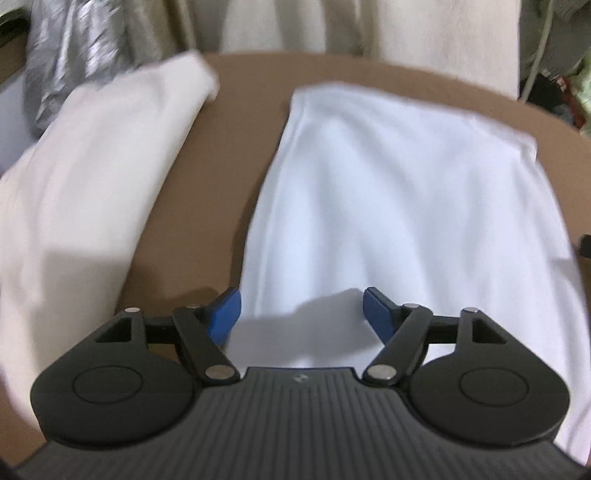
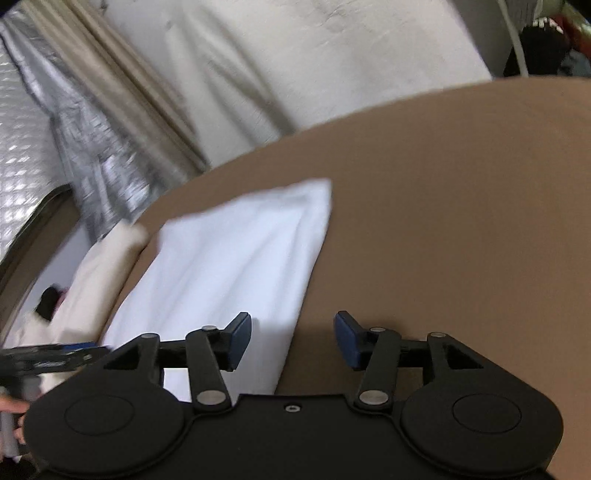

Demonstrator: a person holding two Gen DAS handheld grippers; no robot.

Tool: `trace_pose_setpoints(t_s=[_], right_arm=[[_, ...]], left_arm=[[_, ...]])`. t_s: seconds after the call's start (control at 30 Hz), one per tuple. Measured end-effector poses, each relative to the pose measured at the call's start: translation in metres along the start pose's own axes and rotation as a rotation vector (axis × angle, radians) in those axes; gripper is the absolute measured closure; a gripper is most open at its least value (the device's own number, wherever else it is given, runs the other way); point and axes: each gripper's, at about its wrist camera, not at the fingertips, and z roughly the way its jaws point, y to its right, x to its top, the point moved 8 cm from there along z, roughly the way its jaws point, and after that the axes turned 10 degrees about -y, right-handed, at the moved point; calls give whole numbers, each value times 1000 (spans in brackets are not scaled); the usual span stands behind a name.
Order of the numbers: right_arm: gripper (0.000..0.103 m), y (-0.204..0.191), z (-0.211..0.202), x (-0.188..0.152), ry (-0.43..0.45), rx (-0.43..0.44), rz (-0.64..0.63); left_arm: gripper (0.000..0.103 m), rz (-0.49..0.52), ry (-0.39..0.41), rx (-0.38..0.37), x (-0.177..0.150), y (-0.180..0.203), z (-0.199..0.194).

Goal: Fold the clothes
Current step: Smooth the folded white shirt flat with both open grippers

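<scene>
**Currently: both grippers empty above folded white garment on brown surface**

Presently, the left gripper (image 1: 301, 314) hangs over the near end of a white garment (image 1: 399, 206), its jaws spread wide with nothing between them. Its blue pads (image 1: 223, 314) sit apart from the cloth; whether they touch the fabric cannot be told, though a shadow falls on the garment directly beneath. The white garment lies flat as a long folded panel on the brown table (image 1: 243, 110), running away from the camera.

Left of it, separated by a strip of bare table, lies a cream garment (image 1: 92, 184), also flat. Behind that hangs a silver quilted sheet (image 1: 74, 48), with pale curtain folds (image 1: 354, 26) along the far edge.

From the right wrist view, the right gripper (image 2: 293, 339) is likewise spread wide and holds nothing. It sits at the right edge of the white garment (image 2: 229, 266), one pad over the cloth, the other over bare table (image 2: 461, 221). The cream garment (image 2: 99, 280) shows beyond, and the left gripper (image 2: 55, 358) appears blurred at the left margin.
</scene>
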Motion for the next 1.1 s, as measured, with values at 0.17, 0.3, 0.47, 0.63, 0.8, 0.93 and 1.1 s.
trace_pose_setpoints(t_s=[0.17, 0.3, 0.47, 0.63, 0.8, 0.93, 1.1], right_arm=[[46, -20, -23, -68, -19, 15, 33], [43, -36, -42, -123, -35, 28, 59], [43, -54, -59, -180, -53, 72, 60], [41, -70, -65, -210, -75, 123, 97], [31, -79, -66, -230, -61, 171, 101], [31, -86, -68, -241, -59, 204, 77], [31, -78, -64, -245, -89, 362, 191]], left_arm=[[19, -43, -17, 123, -57, -9, -11], [16, -36, -52, 173, -85, -15, -29], [16, -188, -114, 65, -125, -25, -42], [16, -219, -124, 28, -137, -26, -57], [16, -204, -117, 23, -147, -13, -69], [16, -229, -125, -13, -150, 1, -78], [16, -224, -82, -75, -158, 14, -101]])
